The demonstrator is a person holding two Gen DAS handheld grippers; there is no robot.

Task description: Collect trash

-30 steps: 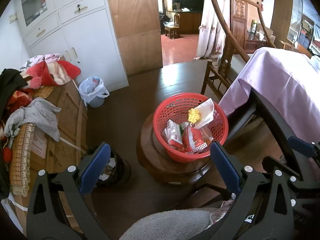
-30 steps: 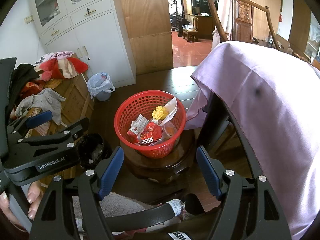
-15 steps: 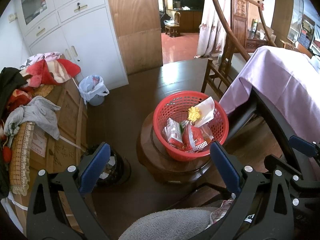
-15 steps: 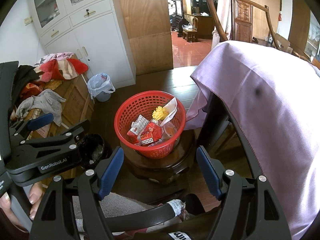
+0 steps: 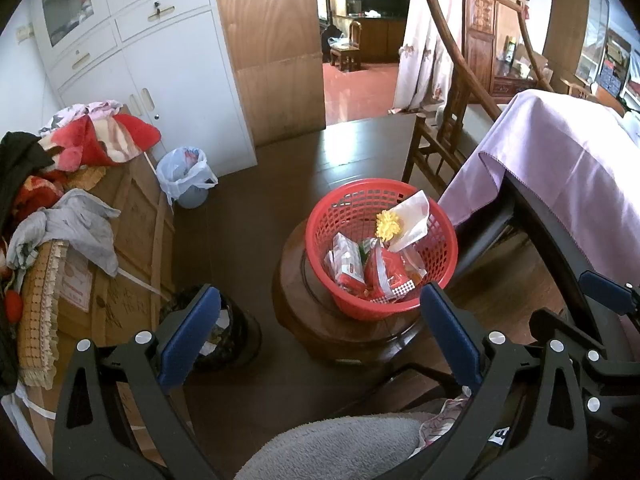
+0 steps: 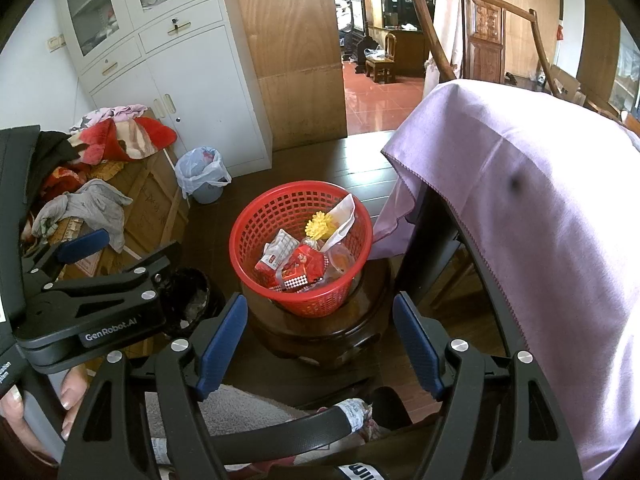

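Red plastic lattice basket (image 5: 380, 216) sits on a round dark glossy wooden stool (image 5: 320, 320), full of crinkly red wrappers (image 5: 386, 270), white paper (image 5: 414, 216), a yellow spiky ball (image 5: 387, 225). I hold my left gripper (image 5: 316, 332) and right gripper (image 6: 320, 340) above it, blue pads spread wide, holding nothing. Black mesh bin (image 5: 228, 328) stands left; lilac cloth (image 6: 540, 200) drapes right.

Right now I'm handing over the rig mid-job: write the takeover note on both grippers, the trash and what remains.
Left gripper: open, empty.
Right gripper: open, empty.
Both hang short of the red basket, which stands on a round wooden stool. It holds wrappers, a white paper and a yellow flower-like piece.
Black bin sits on the floor left of the stool; a bag-lined bin stands by the cabinet.
Nothing gripped yet; the picking and binning is left.
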